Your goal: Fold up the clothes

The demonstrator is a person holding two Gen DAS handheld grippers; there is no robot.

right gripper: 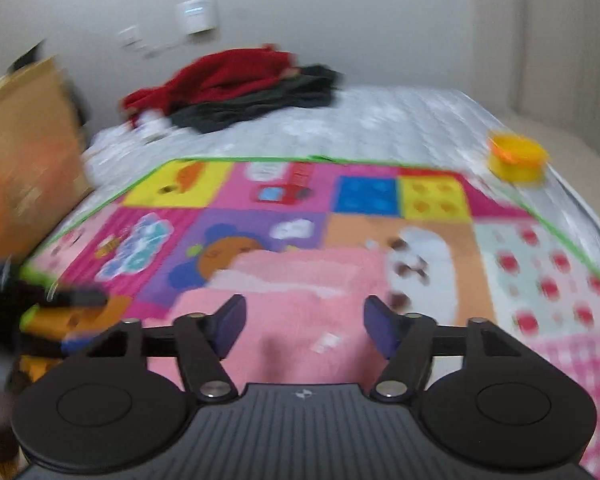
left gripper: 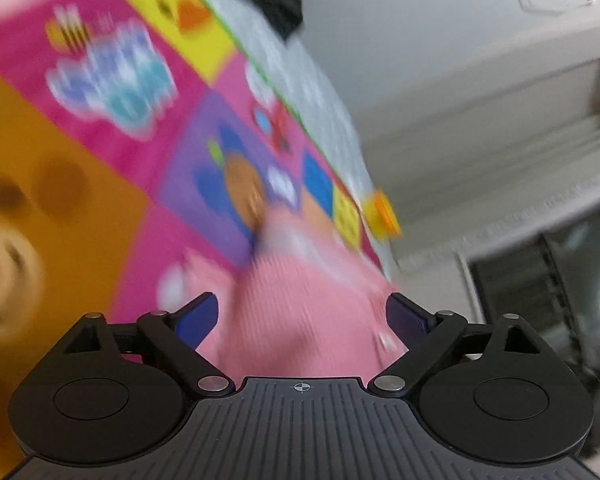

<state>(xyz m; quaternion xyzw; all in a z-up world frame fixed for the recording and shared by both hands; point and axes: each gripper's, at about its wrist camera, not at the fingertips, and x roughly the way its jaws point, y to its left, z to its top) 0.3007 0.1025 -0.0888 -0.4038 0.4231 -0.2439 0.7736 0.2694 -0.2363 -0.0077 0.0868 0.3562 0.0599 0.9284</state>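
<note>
White quilted bedding (right gripper: 380, 120) covers the bed, and on it lies a bright patchwork play mat (right gripper: 364, 196) with a green border and cartoon squares. On the mat's near part rests the pink fuzzy garment (right gripper: 300, 280), spread out flat with a small white tag showing on it. The right gripper (right gripper: 305, 326) hovers just over the garment's near edge, its blue-padded fingers (right gripper: 232, 326) spread wide and holding nothing. The left gripper (left gripper: 302, 320) is tilted steeply, also spread apart and empty, with the pink garment (left gripper: 300, 320) between and beyond its fingers; this view is heavily blurred. A yellow round tub (right gripper: 518, 158) sits at the mat's far right corner. Farther back, a heap of red and dark grey clothes (right gripper: 236, 88) lies near the wall. A brown cardboard box (right gripper: 24, 152) stands at the bed's left side.
</note>
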